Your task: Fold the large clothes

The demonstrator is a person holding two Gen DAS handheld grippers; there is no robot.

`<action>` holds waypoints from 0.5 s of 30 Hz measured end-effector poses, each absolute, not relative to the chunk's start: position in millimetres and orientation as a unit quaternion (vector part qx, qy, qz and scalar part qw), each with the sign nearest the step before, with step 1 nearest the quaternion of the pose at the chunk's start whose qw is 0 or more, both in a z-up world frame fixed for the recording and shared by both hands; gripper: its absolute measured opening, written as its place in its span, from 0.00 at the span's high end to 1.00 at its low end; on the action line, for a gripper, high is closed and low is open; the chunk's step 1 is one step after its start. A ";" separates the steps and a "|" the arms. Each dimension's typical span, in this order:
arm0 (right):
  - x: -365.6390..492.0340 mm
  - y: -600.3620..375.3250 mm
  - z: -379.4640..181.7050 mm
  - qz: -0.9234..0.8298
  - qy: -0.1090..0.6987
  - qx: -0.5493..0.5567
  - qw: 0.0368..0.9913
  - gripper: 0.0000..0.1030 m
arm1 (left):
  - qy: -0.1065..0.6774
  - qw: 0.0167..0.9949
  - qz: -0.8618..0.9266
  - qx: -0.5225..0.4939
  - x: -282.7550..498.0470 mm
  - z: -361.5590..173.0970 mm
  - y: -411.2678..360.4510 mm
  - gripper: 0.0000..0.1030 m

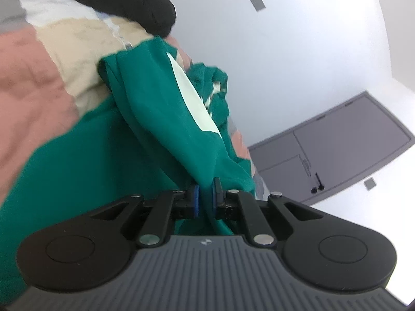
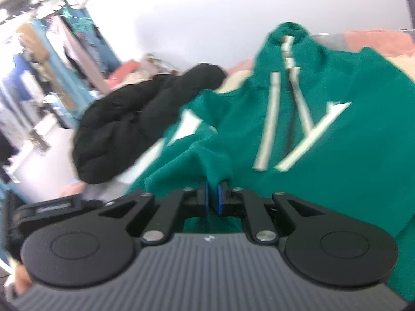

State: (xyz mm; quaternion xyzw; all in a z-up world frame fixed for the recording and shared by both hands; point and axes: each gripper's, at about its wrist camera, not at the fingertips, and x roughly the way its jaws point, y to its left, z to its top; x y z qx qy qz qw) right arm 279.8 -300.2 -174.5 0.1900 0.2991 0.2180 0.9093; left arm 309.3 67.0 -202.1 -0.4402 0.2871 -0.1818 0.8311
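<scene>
So both grippers are pinched onto the same green hoodie (image 2: 298,134) right now. The left gripper (image 1: 205,197) has its blue pads squeezed together on a bunched fold of the green fabric, and the cloth runs up and away from the jaws in a thick ridge with a pale cream patch (image 1: 194,98) showing on it. The right gripper (image 2: 213,197) is clamped down too, jaws nearly touching with a little peak of green cloth caught between the blue pads. From the right wrist view you can see the hoodie's hood end farther off, with two pale drawstrings (image 2: 269,119) hanging down the front and a cream diagonal stripe beside them. The hoodie is lying on top of a heap of other laundry: a black puffy jacket (image 2: 135,119) sits just past it on the left, and in the left wrist view there's pink fabric (image 1: 28,83) and a beige piece (image 1: 77,59) underneath and beside the green. Off to the right in that view is a grey cabinet (image 1: 345,145) against a white wall. Everything's a bit motion-blurred, especially on the right side
</scene>
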 end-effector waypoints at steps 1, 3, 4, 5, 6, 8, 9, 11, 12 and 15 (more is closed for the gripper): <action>284.5 -301.5 -178.2 0.201 0.304 0.181 0.914 0.90 | 0.297 0.833 -0.184 -0.429 313.5 -204.3 61.8 0.91; 288.4 -303.7 -187.7 0.175 0.312 0.162 0.920 0.90 | 0.313 0.837 -0.182 -0.410 319.9 -209.3 52.5 0.91; 289.8 -303.7 -194.9 0.164 0.319 0.153 0.921 0.90 | 0.321 0.838 -0.180 -0.403 321.8 -211.8 48.9 0.91; 290.7 -304.6 -201.3 0.156 0.324 0.144 0.922 0.90 | 0.329 0.839 -0.178 -0.396 323.7 -214.3 44.9 0.91; 292.1 -303.4 -206.7 0.147 0.329 0.135 0.923 0.90 | 0.336 0.839 -0.176 -0.389 325.4 -216.5 40.9 0.91; 293.1 -308.0 -214.4 0.134 0.336 0.124 0.924 0.89 | 0.350 0.842 -0.172 -0.373 327.7 -221.2 35.5 0.91; 292.4 -310.9 -217.1 0.130 0.338 0.123 0.924 0.87 | 0.358 0.845 -0.167 -0.361 328.4 -223.6 31.9 0.91; 291.5 -314.0 -219.0 0.123 0.341 0.129 0.923 0.86 | 0.367 0.850 -0.160 -0.342 329.3 -226.6 27.2 0.91; 290.4 -317.1 -219.1 0.122 0.341 0.135 0.922 0.85 | 0.368 0.852 -0.160 -0.336 329.6 -227.1 26.4 0.91; 285.1 -321.2 -211.6 0.125 0.333 0.149 0.923 0.74 | 0.352 0.854 -0.162 -0.348 326.5 -224.1 35.9 0.90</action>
